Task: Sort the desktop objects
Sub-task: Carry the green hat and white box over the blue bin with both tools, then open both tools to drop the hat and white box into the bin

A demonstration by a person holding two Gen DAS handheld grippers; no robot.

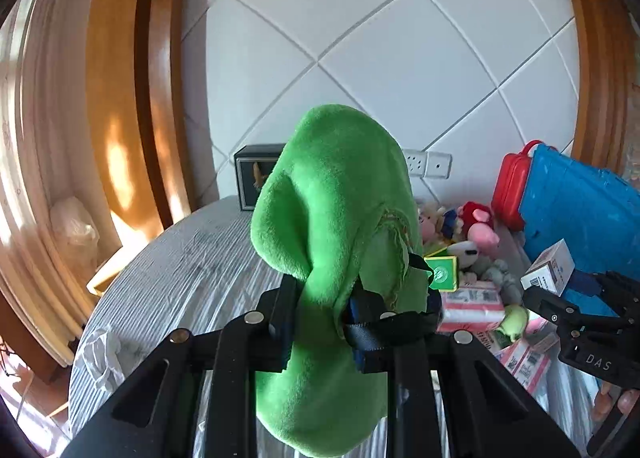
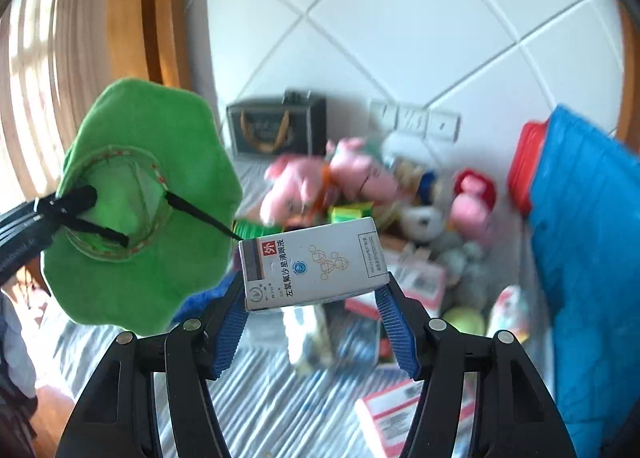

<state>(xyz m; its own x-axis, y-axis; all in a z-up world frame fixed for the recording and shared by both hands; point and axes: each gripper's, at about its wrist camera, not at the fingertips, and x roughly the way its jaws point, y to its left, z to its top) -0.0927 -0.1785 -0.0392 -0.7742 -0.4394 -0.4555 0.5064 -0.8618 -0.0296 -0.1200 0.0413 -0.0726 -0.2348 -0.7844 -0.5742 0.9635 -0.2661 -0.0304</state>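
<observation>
We hold both items aloft over the surface [image 1: 192,270]: left fingers [image 1: 356,322] clamped on the green hat [image 1: 332,194], right fingers [image 2: 312,298] gripping the white box [image 2: 316,266] across its long axis, right of the hat.

Plush hat [image 2: 136,218] left of medicine box [image 2: 316,264]

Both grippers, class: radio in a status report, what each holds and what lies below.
Left gripper shut on green plush hat. Right gripper shut on white medicine box. Both lifted clear. Plush toys, cartons crowd the table below.
</observation>
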